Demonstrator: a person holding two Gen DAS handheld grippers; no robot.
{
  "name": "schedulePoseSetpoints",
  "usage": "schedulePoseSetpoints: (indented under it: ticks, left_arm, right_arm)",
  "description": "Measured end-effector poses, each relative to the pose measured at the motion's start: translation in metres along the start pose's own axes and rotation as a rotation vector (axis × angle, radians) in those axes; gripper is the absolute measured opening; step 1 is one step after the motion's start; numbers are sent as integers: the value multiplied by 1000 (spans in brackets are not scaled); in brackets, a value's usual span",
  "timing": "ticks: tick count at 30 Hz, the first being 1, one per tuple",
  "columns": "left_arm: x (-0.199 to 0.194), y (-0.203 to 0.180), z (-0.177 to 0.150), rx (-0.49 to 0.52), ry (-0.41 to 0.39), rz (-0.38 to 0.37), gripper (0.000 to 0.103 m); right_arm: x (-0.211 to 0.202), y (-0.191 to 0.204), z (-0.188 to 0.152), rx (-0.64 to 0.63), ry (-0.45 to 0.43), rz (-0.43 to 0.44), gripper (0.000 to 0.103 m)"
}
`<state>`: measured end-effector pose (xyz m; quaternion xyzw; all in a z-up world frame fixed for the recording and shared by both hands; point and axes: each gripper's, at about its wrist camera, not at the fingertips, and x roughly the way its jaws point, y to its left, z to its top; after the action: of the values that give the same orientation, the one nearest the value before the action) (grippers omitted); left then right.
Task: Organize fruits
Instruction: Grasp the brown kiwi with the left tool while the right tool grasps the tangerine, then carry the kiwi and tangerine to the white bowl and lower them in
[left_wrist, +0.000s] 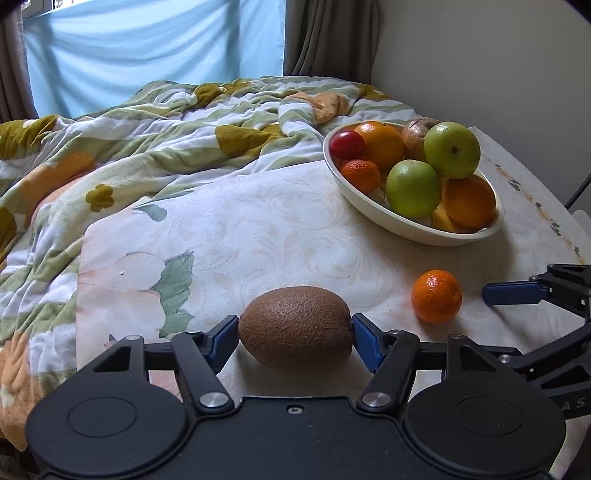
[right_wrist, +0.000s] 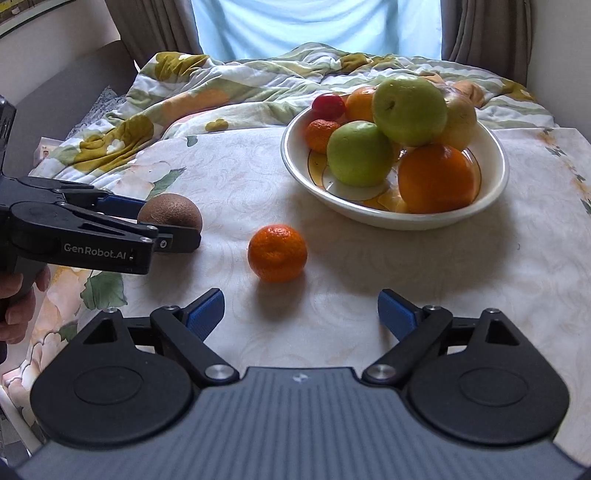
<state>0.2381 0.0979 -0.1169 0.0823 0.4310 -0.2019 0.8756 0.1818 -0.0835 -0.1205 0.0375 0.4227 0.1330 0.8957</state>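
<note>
Soft daylight filters through the blue curtain (left_wrist: 147, 55) ahead of both grippers; shadows faint, focus sharp, fisheye edges bowed and vignetted.

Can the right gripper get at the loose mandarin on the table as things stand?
Probably yes: the right gripper is open with the mandarin just ahead, bare tablecloth between. The left gripper, shut on the kiwi, sits off to the side.

A home bedroom — a rumpled floral quilt (left_wrist: 155, 122) lies heaped on a bed beside a bench (right_wrist: 229, 177) draped in a pale flowered cloth. Brown curtains (left_wrist: 325, 37) frame a window covered with light blue fabric (left_wrist: 147, 48) — and a ceramic fruit bowl (right_wrist: 495, 184) sits on the cloth.
</note>
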Motion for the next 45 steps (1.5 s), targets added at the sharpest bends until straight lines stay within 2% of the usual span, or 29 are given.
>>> schedulePoseSetpoints:
  ticks: [5,13,19,21,22,32,45]
  left_arm:
    - [-2,-1,-1,14,6,12,70]
    - [-3,4,-3,-4,10,35,70]
    - [-6,10,-3,-19,11,45,70]
    - [-8,12,-3,-28,10,49,70]
    - [-9,13,-3,-32,8,53,70]
    - [-40,7,1,-59,-58,82,70]
    - [-89,-26,33,-79,-163,87,70]
  right_arm:
    - [7,4,7,-27,2,10,87]
    - [14,8,15,-60,-8,38,73]
    - [17,11,18,-68,-14,38,71]
    - [18,13,19,-66,-15,42,61]
    - [17,13,19,-71,-13,40,52]
    - [-2,19,27,-84,-38,47,52]
    - [-65,7,51,-55,-98,17,52]
